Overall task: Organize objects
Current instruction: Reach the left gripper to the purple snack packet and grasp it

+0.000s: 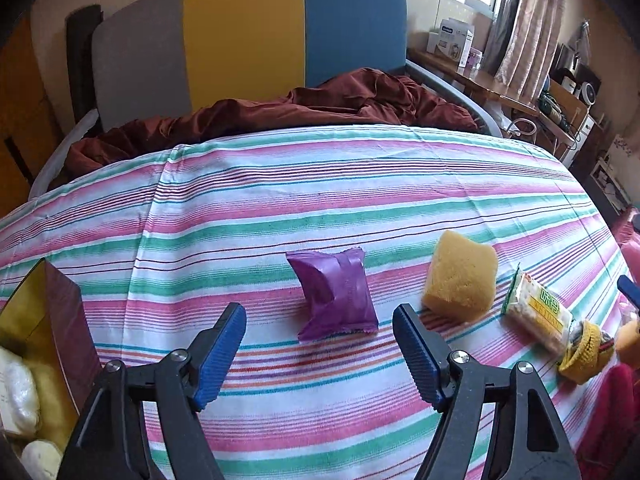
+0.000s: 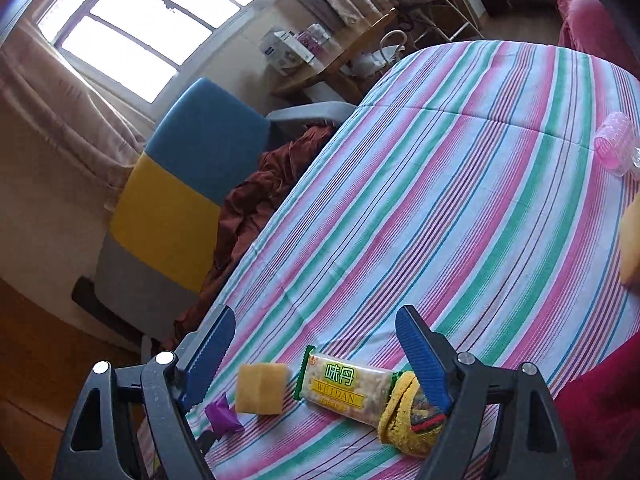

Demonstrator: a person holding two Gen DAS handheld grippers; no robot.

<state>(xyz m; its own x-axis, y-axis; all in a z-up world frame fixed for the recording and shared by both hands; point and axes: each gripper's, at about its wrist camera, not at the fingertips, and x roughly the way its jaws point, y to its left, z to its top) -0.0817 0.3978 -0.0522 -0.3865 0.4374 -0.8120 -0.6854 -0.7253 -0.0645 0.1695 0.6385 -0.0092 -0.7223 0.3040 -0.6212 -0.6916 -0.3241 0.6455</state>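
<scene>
Hovering over a striped bedsheet (image 1: pixel 320 208), the left gripper (image 1: pixel 320 334) has its jaws spread wide and empty, a purple packet (image 1: pixel 334 296) lying just beyond them. Rightward sit a yellow sponge (image 1: pixel 460 276) and a snack bar (image 1: pixel 536 314). The right gripper (image 2: pixel 316 344) likewise gapes empty above the bar. A brown box (image 1: pixel 60 320) stands far left.

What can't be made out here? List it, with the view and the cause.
- Box, left wrist view: cut off by the left edge and the left hand-held gripper; the pale contents can't be identified.
- Yellow knitted item, right wrist view: partly behind a finger of the right hand-held gripper; its shape is unclear.
- Orange object, right wrist view: cut off by the right edge.
- Purple packet: no readable label in either view.
</scene>
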